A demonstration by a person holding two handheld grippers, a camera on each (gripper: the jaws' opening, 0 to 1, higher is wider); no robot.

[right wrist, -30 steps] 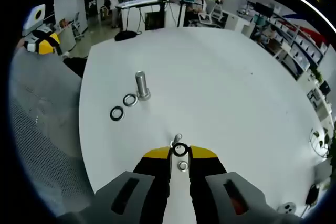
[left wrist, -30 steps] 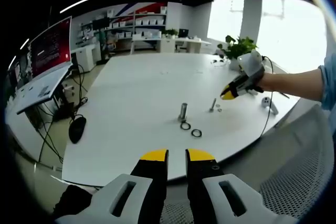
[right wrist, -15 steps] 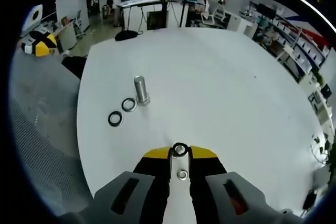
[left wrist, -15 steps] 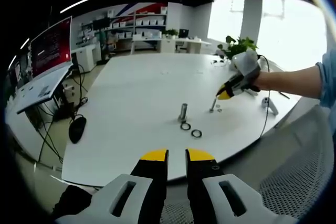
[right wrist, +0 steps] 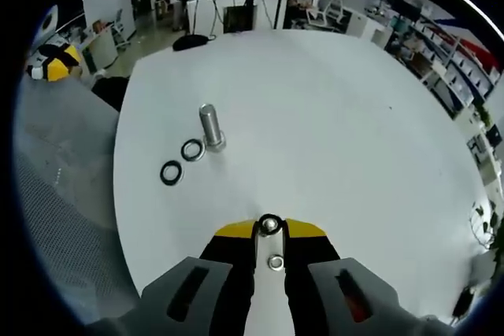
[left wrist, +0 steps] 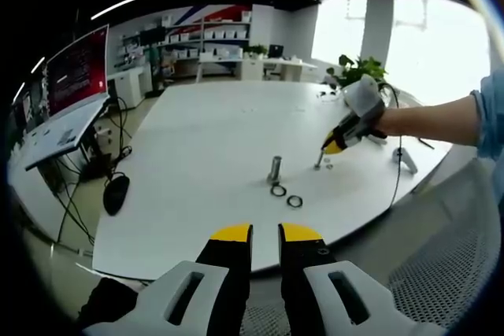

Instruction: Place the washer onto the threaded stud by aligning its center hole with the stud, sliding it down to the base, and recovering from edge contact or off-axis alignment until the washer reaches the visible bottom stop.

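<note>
Right gripper point(right wrist: 270, 230) has its jaws a narrow slit apart, with a small stud point(right wrist: 270, 224) and its black washer point(right wrist: 270, 217) right at the yellow tips; can't tell if they grip it. Far left on the white table point(right wrist: 331, 116) stands a bigger threaded stud point(right wrist: 210, 127), two loose washers point(right wrist: 181, 161) just beside it. Left gripper point(left wrist: 265, 233) hangs off the table's near edge, jaws nearly closed, nothing in them.

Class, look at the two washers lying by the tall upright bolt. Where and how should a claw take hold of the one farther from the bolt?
Grip the outer washer by its rim, one jaw on each side, coming straight down from above. It lies flat on the table, so only its thin edge offers a hold. Set the jaws crosswise to the line towards the inner washer and bolt, to stay clear of both.
</note>
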